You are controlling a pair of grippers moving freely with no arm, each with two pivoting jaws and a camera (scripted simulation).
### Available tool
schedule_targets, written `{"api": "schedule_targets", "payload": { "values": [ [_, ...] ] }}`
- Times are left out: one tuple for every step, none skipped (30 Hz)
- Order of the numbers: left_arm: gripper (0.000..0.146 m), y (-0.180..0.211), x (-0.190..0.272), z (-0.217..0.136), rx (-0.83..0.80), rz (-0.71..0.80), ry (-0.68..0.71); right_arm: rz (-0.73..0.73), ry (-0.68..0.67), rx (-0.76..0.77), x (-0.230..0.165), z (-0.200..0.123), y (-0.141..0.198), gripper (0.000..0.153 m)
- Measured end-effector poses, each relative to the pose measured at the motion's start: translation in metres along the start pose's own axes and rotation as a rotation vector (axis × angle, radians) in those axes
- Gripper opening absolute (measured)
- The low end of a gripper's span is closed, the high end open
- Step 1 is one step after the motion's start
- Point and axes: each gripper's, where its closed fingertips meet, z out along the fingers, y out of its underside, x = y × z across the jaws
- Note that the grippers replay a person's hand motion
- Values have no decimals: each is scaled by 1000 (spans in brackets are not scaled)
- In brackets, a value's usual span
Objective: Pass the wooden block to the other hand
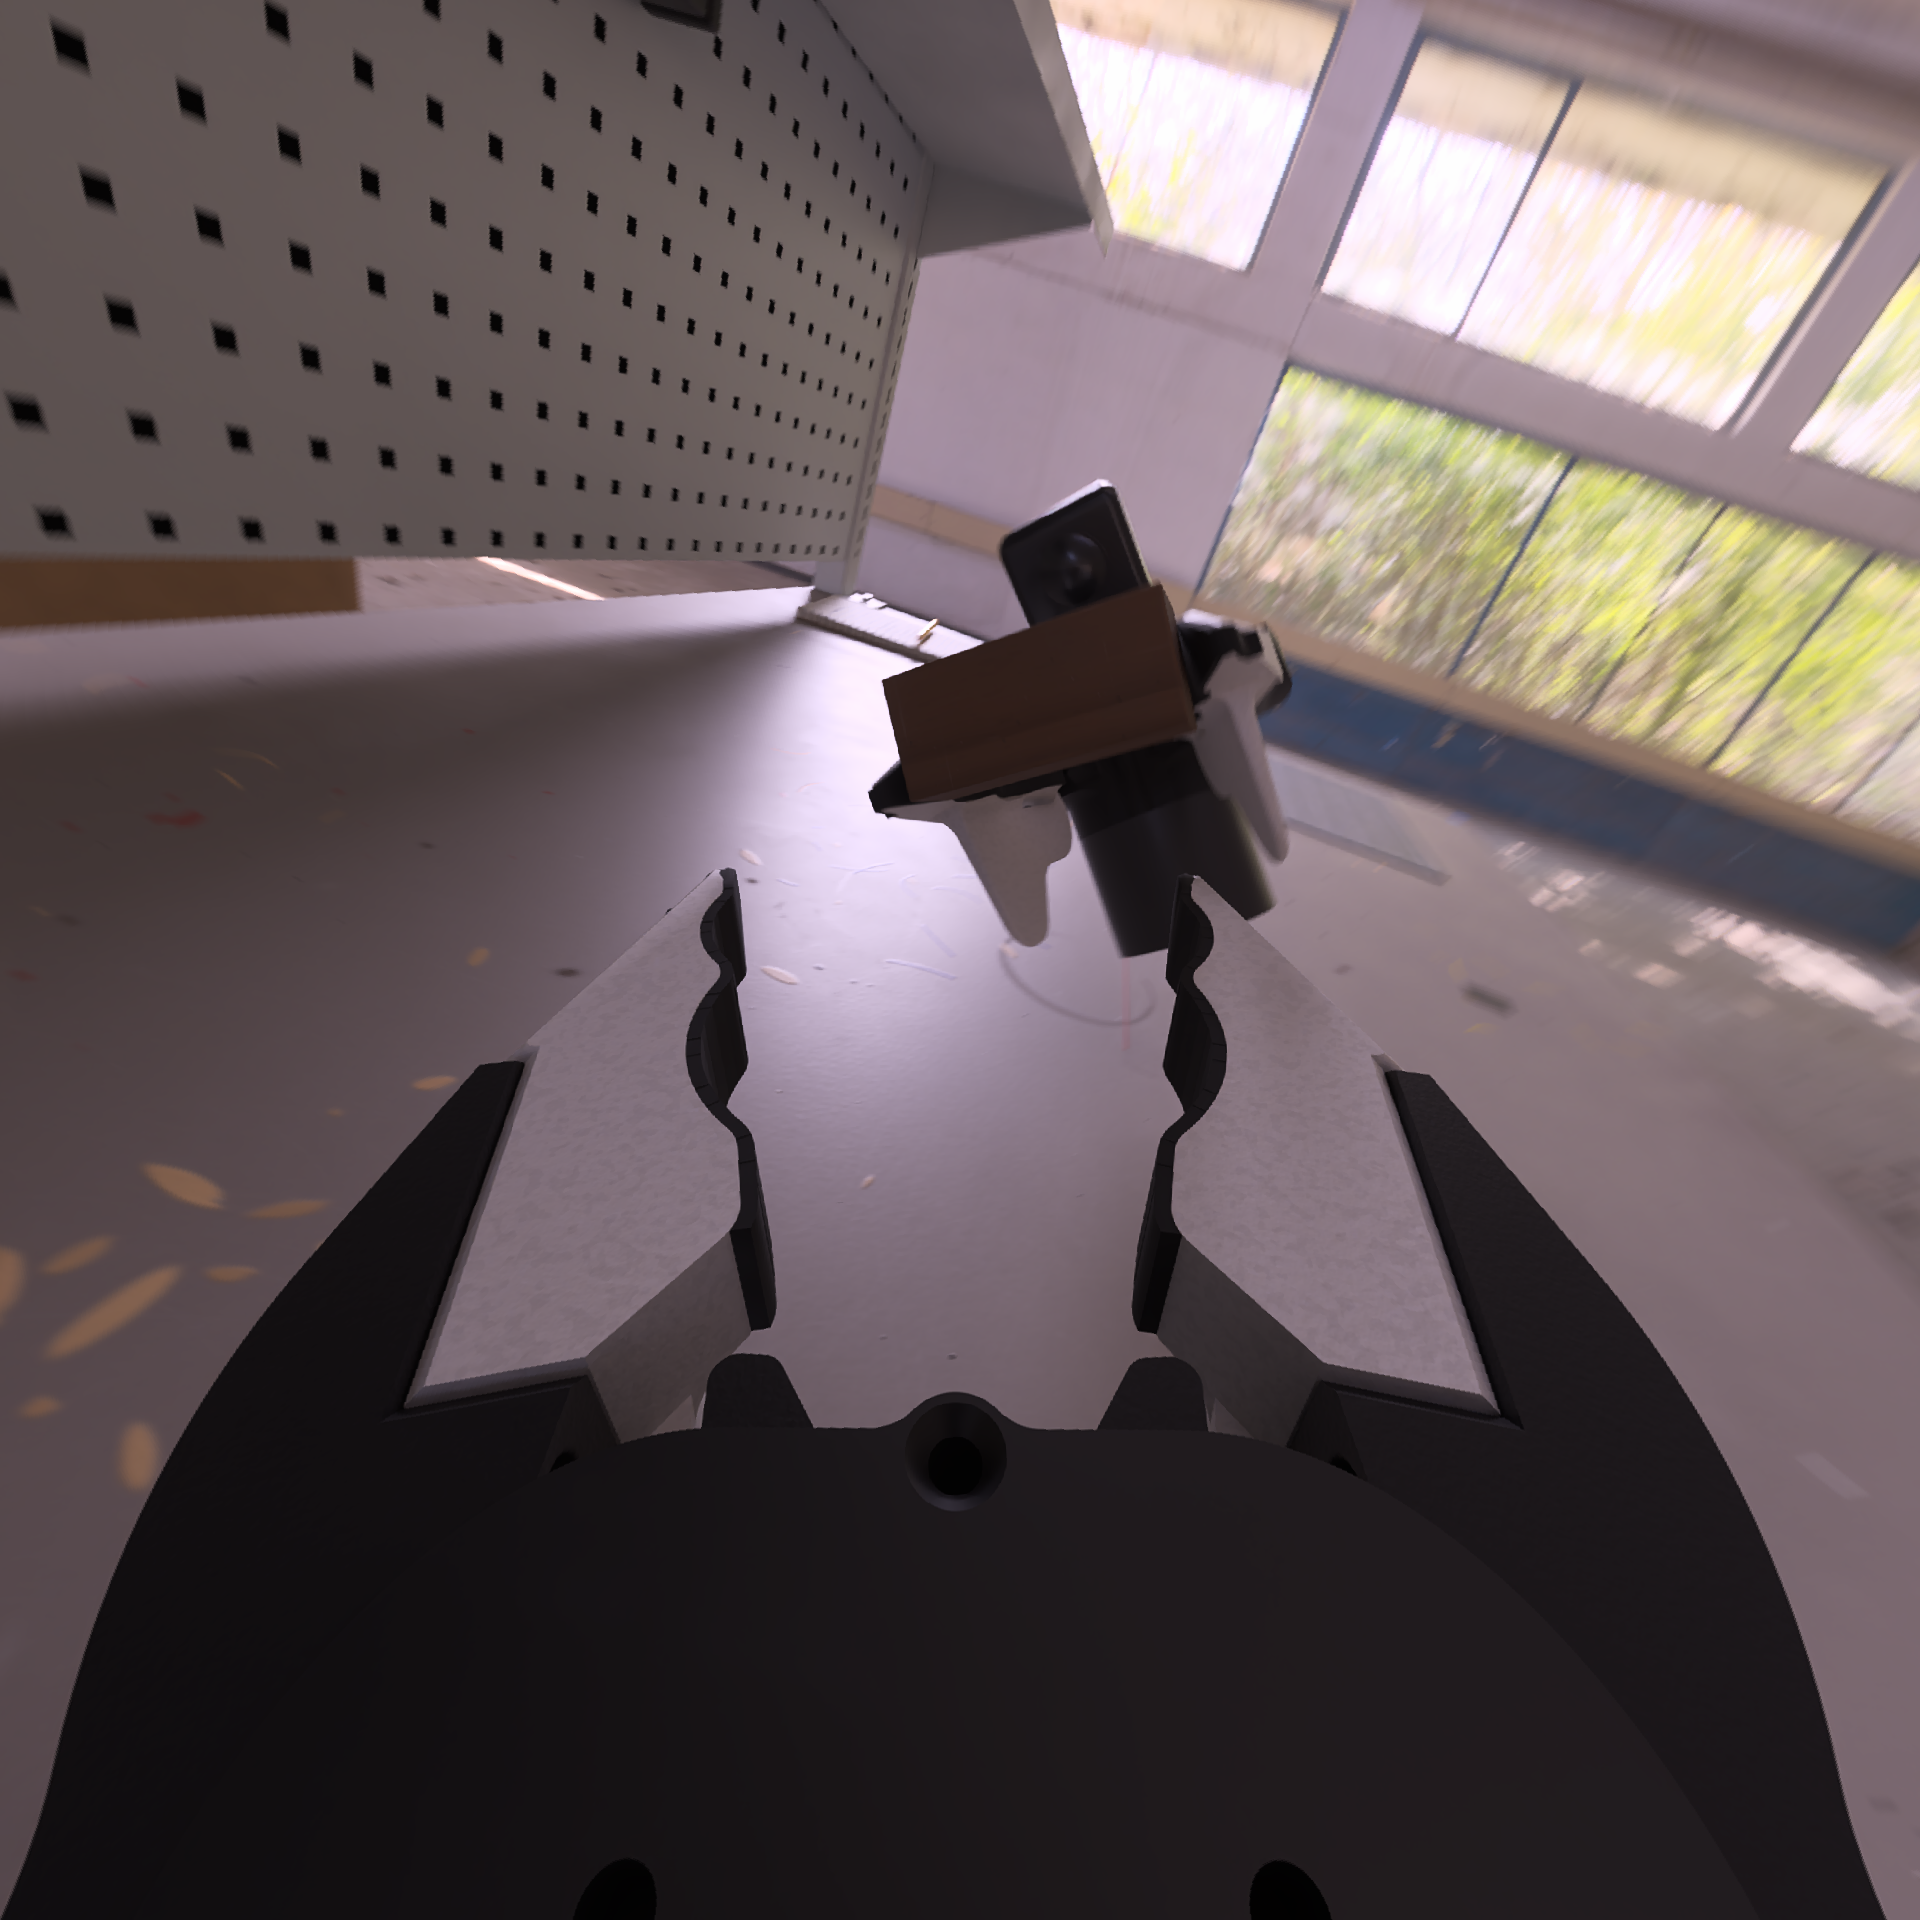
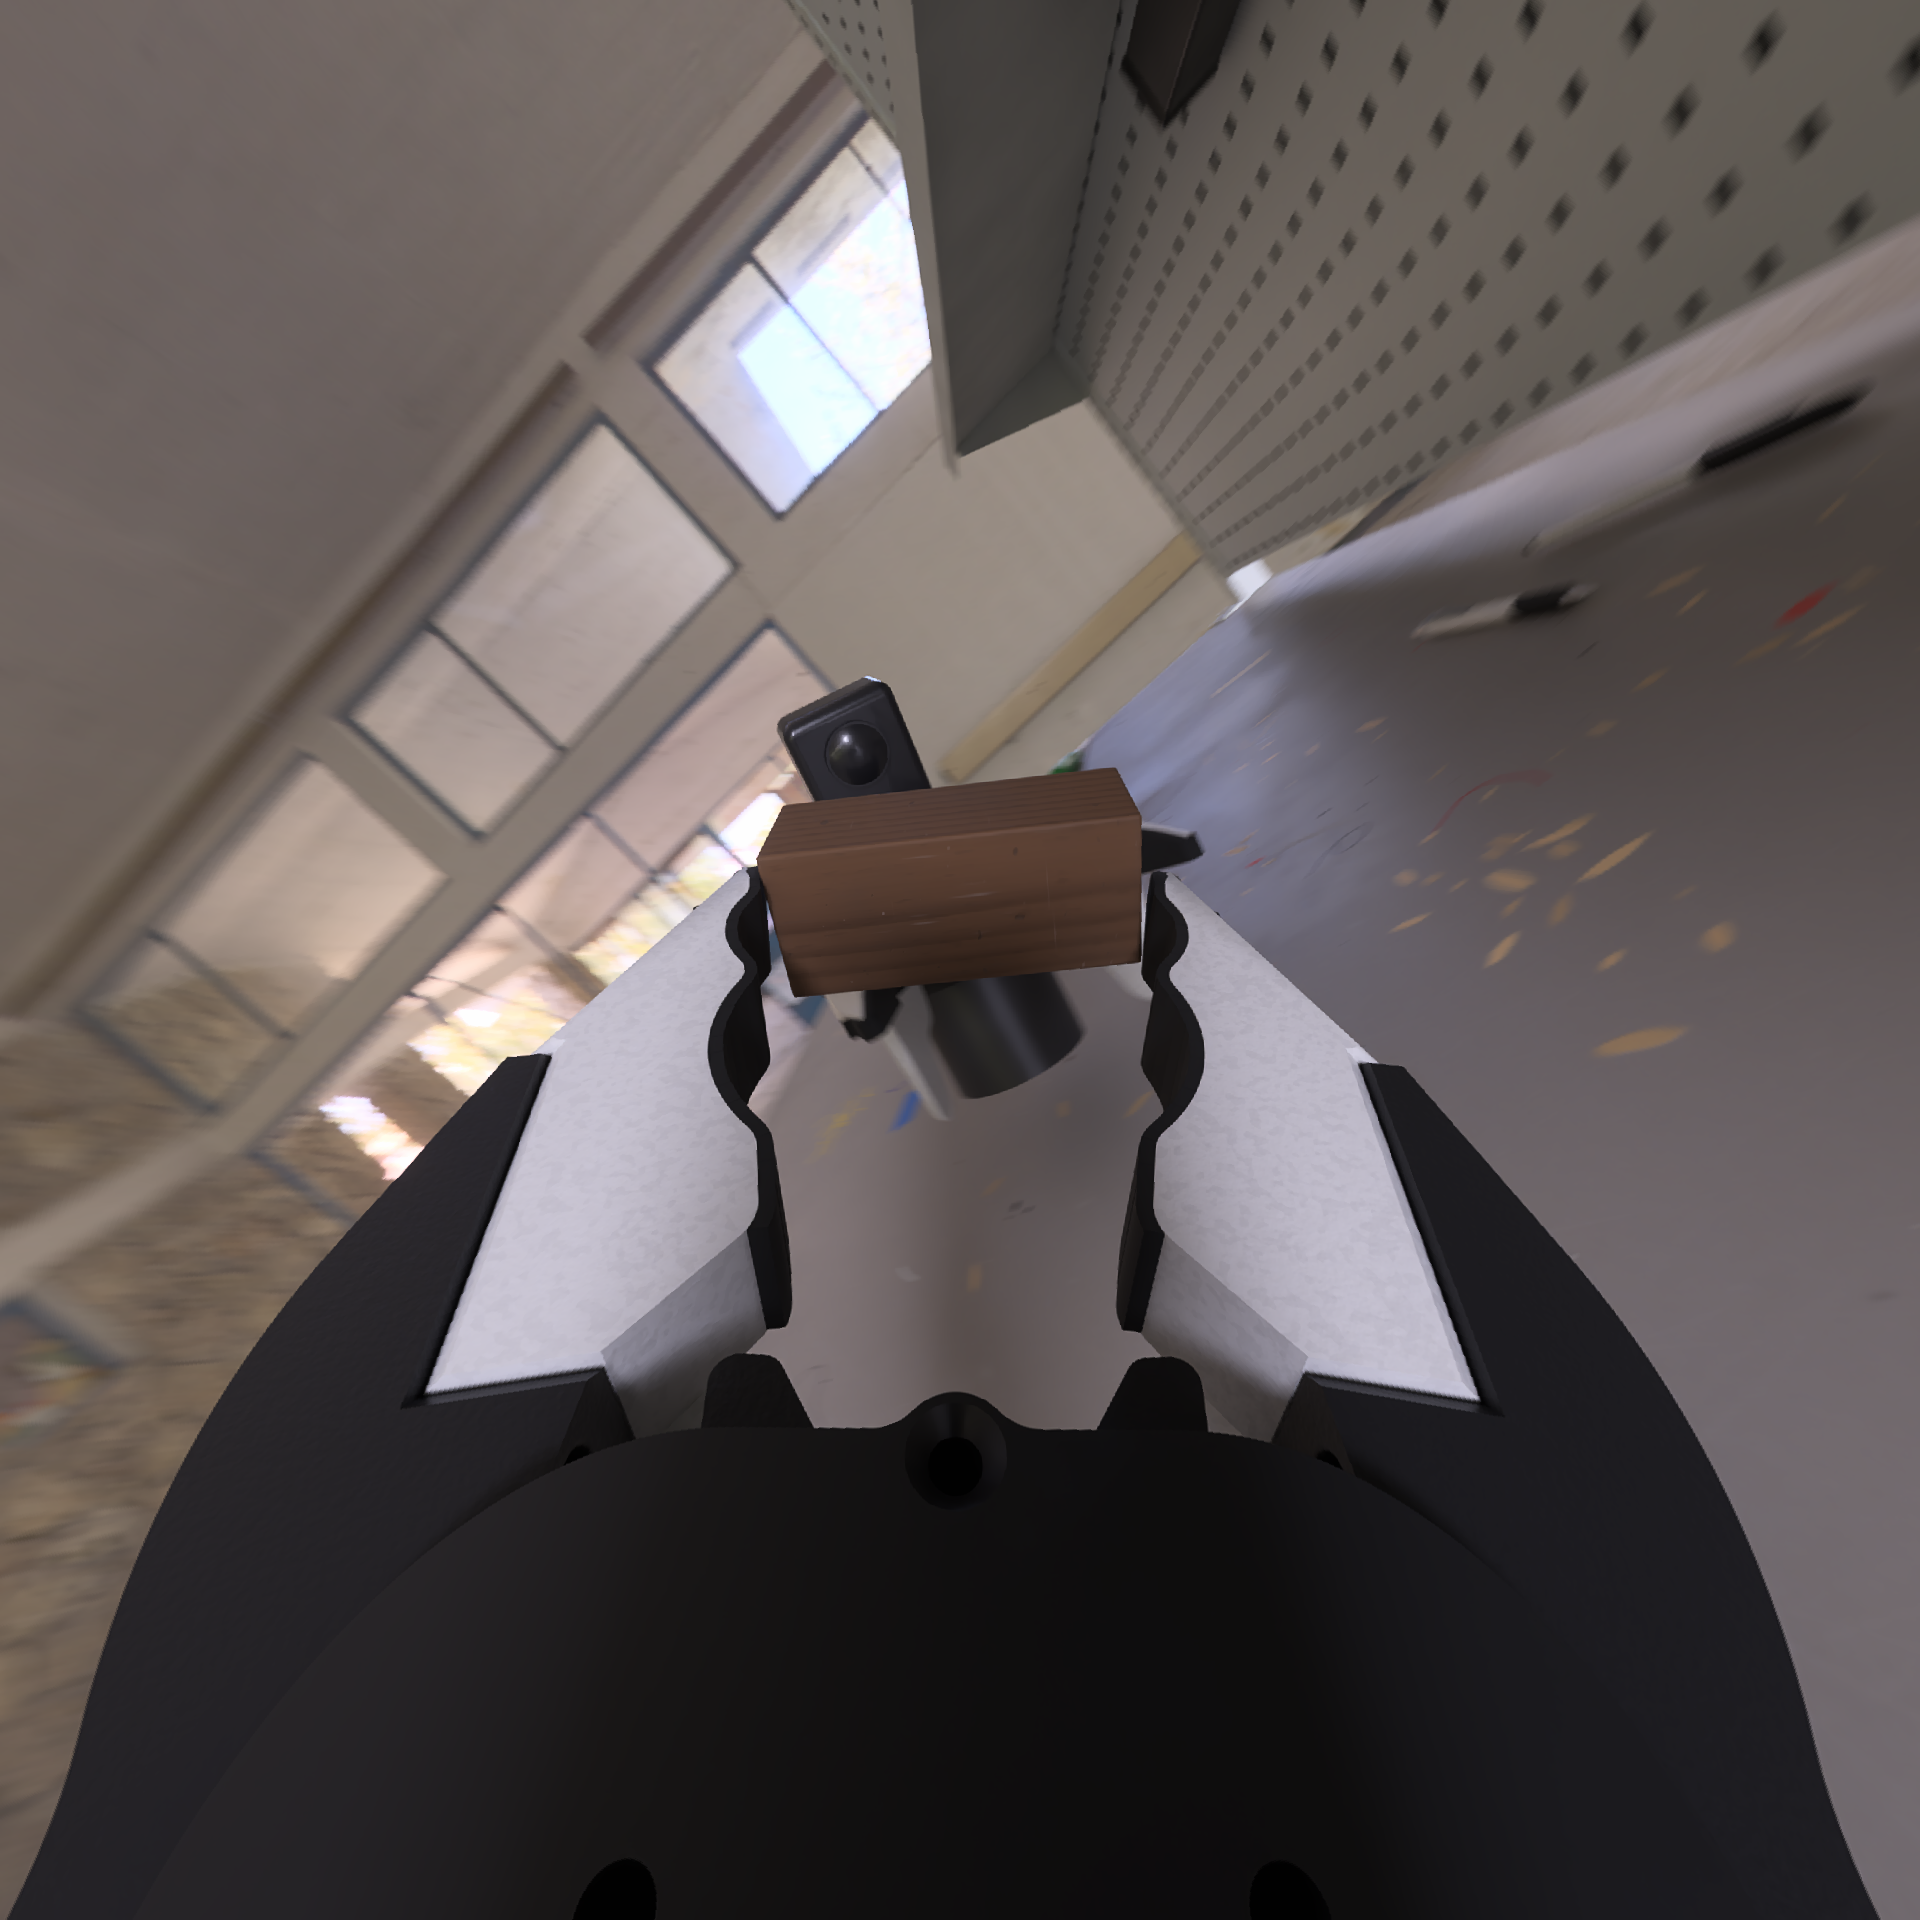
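My left gripper fills the frame's lower centre — fingers spread wide, empty. My right gripper — fingertips clamped, load held.

Brown wood-grained block; white claw fingers, black pads; white pegboard, dark square holes.

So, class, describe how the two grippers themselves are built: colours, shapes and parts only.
Both match. The left gripper and right gripper each have a rounded matte black body with a screw recess, two tapering white fingers edged by wavy black pads, and a black camera block above a dark cylinder. No cables show.
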Motion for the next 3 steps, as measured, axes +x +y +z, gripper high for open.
{"api": "schedule_targets", "payload": {
  "values": [
    [83,2,1,1,-17,64,-22,67,-34,-16,-2,0,2,73],
    [84,3,3,3,-29,128,-43,128,-68,-42,-4,0,4,73],
    [85,3,5,3,-38,192,-57,177,-99,-70,-6,1,7,73]
  ]
}}
